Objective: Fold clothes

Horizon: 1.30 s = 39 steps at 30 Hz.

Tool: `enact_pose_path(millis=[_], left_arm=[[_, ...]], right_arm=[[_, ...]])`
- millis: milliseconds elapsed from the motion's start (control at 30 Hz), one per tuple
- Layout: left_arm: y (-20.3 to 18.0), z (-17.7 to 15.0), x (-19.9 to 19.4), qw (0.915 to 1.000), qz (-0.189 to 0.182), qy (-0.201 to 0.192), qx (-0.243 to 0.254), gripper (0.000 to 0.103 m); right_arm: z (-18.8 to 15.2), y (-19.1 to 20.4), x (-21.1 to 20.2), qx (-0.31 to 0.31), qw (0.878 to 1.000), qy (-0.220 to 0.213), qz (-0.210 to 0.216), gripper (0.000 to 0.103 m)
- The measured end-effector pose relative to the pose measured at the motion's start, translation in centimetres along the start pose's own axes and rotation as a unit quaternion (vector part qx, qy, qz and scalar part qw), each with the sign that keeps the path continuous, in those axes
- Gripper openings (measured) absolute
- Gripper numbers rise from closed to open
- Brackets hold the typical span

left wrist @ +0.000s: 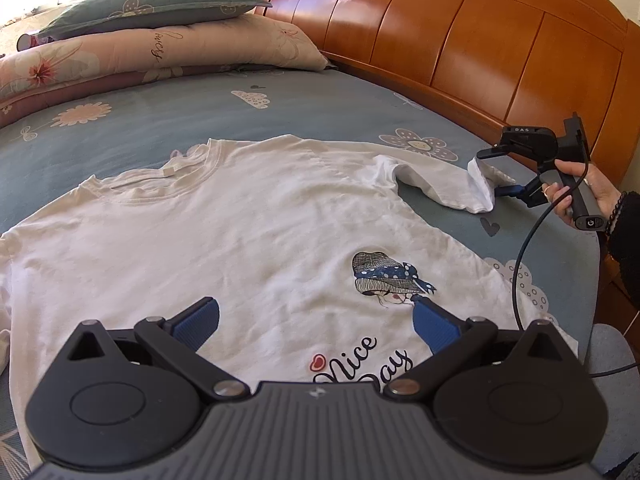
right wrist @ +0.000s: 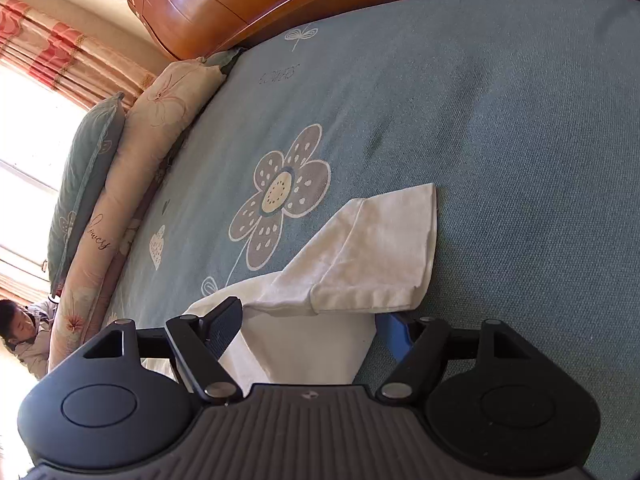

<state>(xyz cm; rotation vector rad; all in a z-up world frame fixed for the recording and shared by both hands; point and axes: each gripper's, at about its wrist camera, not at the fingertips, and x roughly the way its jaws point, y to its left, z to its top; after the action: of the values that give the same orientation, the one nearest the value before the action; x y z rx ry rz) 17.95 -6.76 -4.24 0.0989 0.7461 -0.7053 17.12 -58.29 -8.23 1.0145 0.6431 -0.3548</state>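
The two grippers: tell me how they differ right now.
The left gripper hovers above the printed front of the white shirt, its fingers wide apart and holding nothing. The right gripper works at the sleeve, off to the side near the headboard, with sleeve cloth lying between its fingers; whether it grips is unclear. Both have blue-padded fingers and sit over the blue bedsheet.

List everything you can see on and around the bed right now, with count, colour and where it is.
T-shirt: one, white with a printed figure, spread flat on the bed.
Sleeve: one, white, between the right gripper's open fingers.
Bedsheet: one, blue-grey with flowers, under the shirt.
Pillows: two, green on pink floral, stacked at the far side.
Headboard: one, orange wood.
Curtain: pink, by the window.
Left gripper: open above the shirt.
Right gripper: open.
Hand: holding the right gripper.
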Motion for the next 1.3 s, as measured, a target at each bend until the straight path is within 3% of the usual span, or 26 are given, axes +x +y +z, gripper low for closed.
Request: enact_pose_path(millis=[200,400,533,633,733,767,833,867,900,1100,1300], left_arm=[[0.3,-0.2,0.7,0.9999,0.003,0.013,-0.002,0.102],[0.1,-0.3,1.9,0.9985,-0.024,0.049,-0.001,0.102],[-1.6,0.5,2.3,0.9967,-0.053,0.055,0.025,0.102],[-2.5,1.0,2.6,0.996,-0.051,0.063,0.036,0.102],[-3.5,1.5,2.9,0.9951,-0.049,0.071,0.048,0.102],[-3.8,1.7,3.0,0.9948,-0.048,0.074,0.052,0.102],[-4.4,2.0,3.2,0.994,-0.047,0.079,0.059,0.102],[-4.7,2.2,3.3,0.9936,-0.046,0.082,0.063,0.102],[-5.0,2.3,3.4,0.9932,-0.046,0.084,0.067,0.102],[-6.0,2.7,3.8,0.9916,-0.043,0.095,0.077,0.102],[-7.6,3.4,4.4,0.99,-0.042,0.101,0.089,0.102]], right_arm=[[0.1,0.9,1.1,-0.04,0.997,-0.047,-0.053,0.077],[0.7,1.2,1.0,-0.081,0.993,-0.04,-0.074,0.074],[1.5,0.4,0.4,-0.084,0.994,-0.035,-0.068,0.072],[1.9,0.2,-0.1,-0.095,0.992,-0.044,-0.068,0.068],[1.9,0.3,-0.4,-0.121,0.989,-0.061,-0.059,0.062],[2.0,0.2,-0.2,-0.122,0.989,-0.057,-0.055,0.055],[2.1,0.0,0.2,-0.126,0.99,-0.048,-0.048,0.034],[2.1,-0.1,0.3,-0.129,0.989,-0.044,-0.053,0.014],[2.1,-0.1,0.4,-0.133,0.988,-0.04,-0.062,0.007],[2.7,0.4,0.1,-0.167,0.983,-0.04,-0.061,0.004],[5.0,2.6,-1.1,-0.234,0.967,-0.057,-0.079,0.003]])
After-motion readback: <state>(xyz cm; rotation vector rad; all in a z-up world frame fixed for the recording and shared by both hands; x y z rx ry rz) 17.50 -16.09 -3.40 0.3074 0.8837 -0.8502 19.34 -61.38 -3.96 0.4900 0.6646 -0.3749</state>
